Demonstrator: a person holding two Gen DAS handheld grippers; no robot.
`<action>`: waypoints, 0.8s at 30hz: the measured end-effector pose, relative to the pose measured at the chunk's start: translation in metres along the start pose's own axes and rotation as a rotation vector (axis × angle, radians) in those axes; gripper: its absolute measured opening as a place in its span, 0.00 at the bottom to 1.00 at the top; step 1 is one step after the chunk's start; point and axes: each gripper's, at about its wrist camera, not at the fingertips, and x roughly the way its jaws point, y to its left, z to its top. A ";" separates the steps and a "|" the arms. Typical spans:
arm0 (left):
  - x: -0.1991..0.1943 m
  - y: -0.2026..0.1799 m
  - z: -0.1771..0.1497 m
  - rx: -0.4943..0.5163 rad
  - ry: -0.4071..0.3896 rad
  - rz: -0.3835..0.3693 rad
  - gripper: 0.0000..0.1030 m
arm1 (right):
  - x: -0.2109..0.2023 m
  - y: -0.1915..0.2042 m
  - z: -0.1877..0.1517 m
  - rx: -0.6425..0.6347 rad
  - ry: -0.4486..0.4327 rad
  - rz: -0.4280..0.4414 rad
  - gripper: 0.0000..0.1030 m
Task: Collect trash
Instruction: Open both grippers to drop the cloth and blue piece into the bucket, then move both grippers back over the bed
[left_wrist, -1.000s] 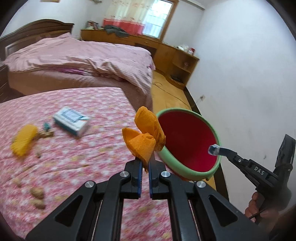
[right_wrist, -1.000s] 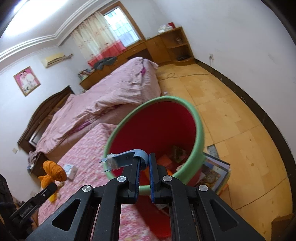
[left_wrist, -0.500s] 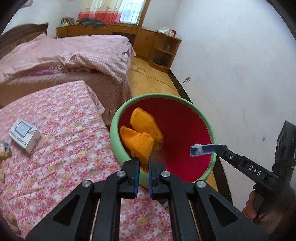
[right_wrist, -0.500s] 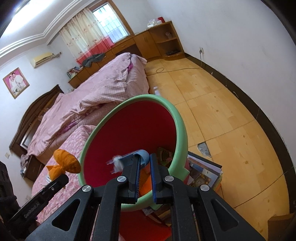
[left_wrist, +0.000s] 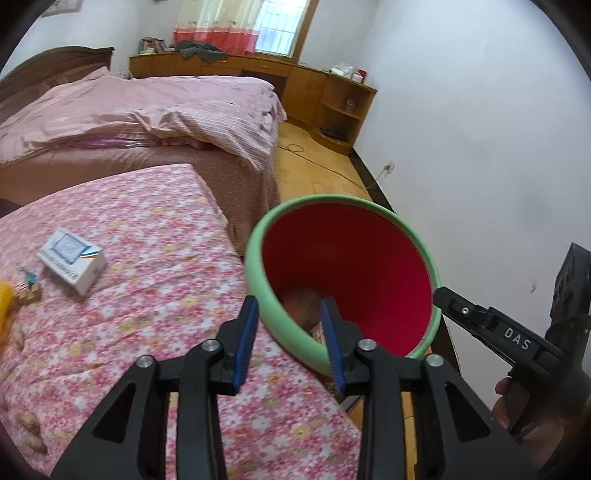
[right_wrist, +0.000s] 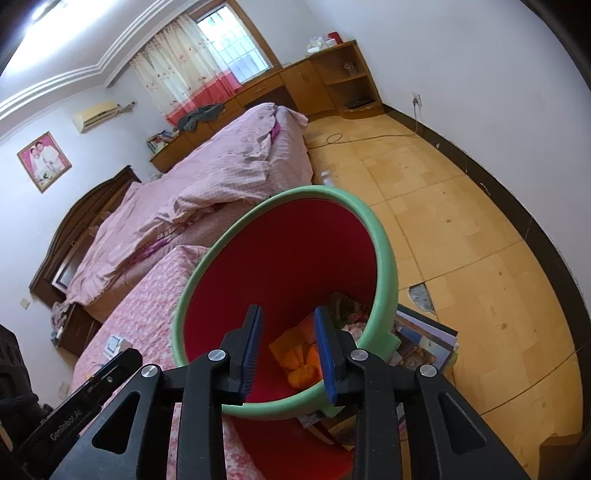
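In the left wrist view, the left gripper (left_wrist: 290, 325) was seen with its blue pads apart and nothing between them; its jaws had just been opening. The gripper was held over the near rim of the trash bin (left_wrist: 255, 269), a red bucket with a green rim, which stood just beside the edge of the flowered bedspread (left_wrist: 147, 280). Deep in the bin a blurred orange-brown shape was noticed, but it could not be identified from this view. On the bedspread, well apart from the bin, a small white box (left_wrist: 72, 260) was lying, and a yellow item (left_wrist: 5, 306) was cut by the left edge of the picture. At the right side, the right gripper (left_wrist: 491, 325) was visible in a person's hand (left_wrist: 504, 400), reaching to the far rim of the bin; its fingertips were hidden there.

In the right wrist view, the right gripper (right_wrist: 288, 339) was also found released, the pads apart and empty; its jaws had just been opening too. It was pointed down into the trash bin (right_wrist: 384, 258). The orange trash (right_wrist: 299, 358) was lying at the bottom of the bin, with some other dark pieces beside it. Under the bin, a stack of books or magazines (right_wrist: 424, 339) was resting on the wooden floor (right_wrist: 461, 206). The body of the left gripper (right_wrist: 92, 402) was seen at the lower left.
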 end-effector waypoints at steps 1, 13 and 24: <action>-0.003 0.001 0.000 -0.006 -0.005 0.008 0.40 | -0.001 0.001 -0.001 -0.003 0.000 0.004 0.29; -0.036 0.047 -0.005 -0.099 -0.037 0.104 0.41 | -0.015 0.032 -0.014 -0.045 0.013 0.070 0.37; -0.069 0.103 -0.012 -0.170 -0.079 0.192 0.41 | -0.012 0.063 -0.027 -0.087 0.046 0.101 0.47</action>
